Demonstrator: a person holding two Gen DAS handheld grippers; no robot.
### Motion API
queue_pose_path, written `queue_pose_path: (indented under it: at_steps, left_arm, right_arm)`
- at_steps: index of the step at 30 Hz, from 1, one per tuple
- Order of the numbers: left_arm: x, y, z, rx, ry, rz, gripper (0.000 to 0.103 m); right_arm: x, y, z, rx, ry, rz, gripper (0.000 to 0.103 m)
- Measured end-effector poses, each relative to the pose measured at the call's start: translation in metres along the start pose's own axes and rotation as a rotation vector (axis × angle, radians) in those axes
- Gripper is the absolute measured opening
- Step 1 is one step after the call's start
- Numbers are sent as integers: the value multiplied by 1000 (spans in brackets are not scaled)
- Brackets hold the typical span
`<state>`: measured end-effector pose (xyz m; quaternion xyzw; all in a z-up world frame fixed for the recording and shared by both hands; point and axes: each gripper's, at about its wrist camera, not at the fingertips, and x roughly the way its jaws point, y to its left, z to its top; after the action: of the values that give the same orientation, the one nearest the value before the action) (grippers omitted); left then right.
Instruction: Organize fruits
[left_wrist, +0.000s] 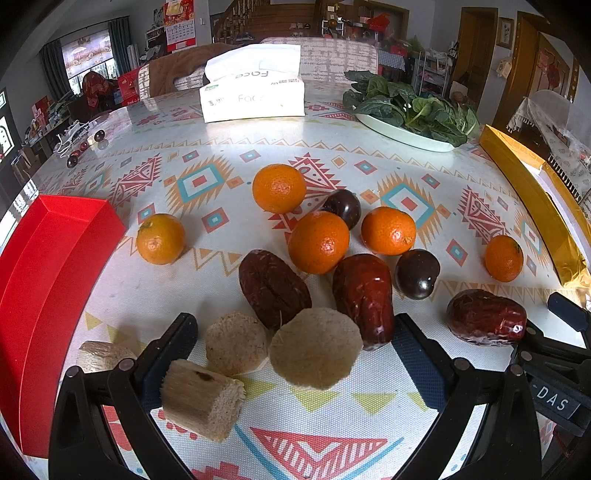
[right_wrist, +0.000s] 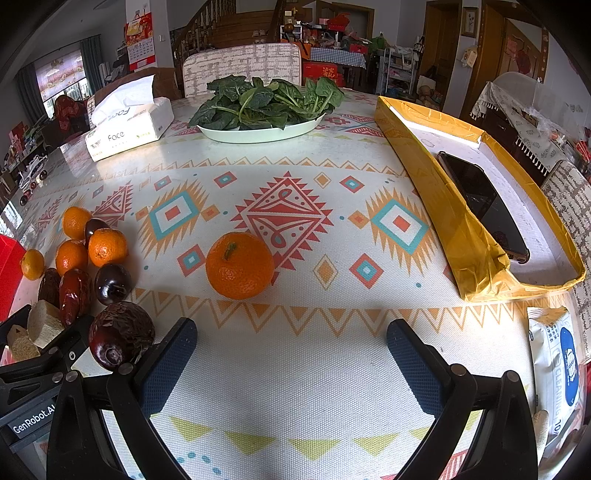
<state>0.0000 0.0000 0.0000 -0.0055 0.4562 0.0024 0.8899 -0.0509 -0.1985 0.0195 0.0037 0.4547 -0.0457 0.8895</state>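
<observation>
The fruit lay scattered in one loose heap on the bench (right_wrist: 295, 350) — oranges (left_wrist: 318, 242), dark plums (left_wrist: 417, 274), red dates (left_wrist: 364, 299) and pale cane pieces (left_wrist: 316, 352) all mixed, which I judge is why you had a tray on each side: the red tray (left_wrist: 48, 280) to your left, the gold tray (right_wrist: 443, 206) to your right, a phone (right_wrist: 484, 210) already lying in it. One orange (right_wrist: 239, 265) sat apart, straight ahead of your right gripper (right_wrist: 291, 354), probably the easiest first pick. Your left gripper (left_wrist: 295, 347) hovered over the cane pieces, jaws spread wide, gripping nothing — a cane piece (left_wrist: 201, 398) sat against its left finger. The right jaws were spread just as wide, empty.
</observation>
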Motion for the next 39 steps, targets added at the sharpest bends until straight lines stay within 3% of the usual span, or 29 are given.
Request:
queue_pose_path:
  at_steps: [13,29,31,33,39]
  left_arm:
    - [0,0,0,1,1,-1,103]
    - [-10,0,-12,120,55,-83,103]
    - [-15,3,-15,122,58,-97,98]
    - [-30,15,-15,87,33,-136,90]
    - [-103,64,-10,7,-163,-221,89]
  right_arm:
    - [0,0,0,0,0,0,103]
    - [-8,-1,-8,19,55,-10,103]
    - [-9,-1,-9,19,55,-10,103]
    - [-6,1,-7,20,53,-12,103]
    - [-6,1,-6,34,52,-20,103]
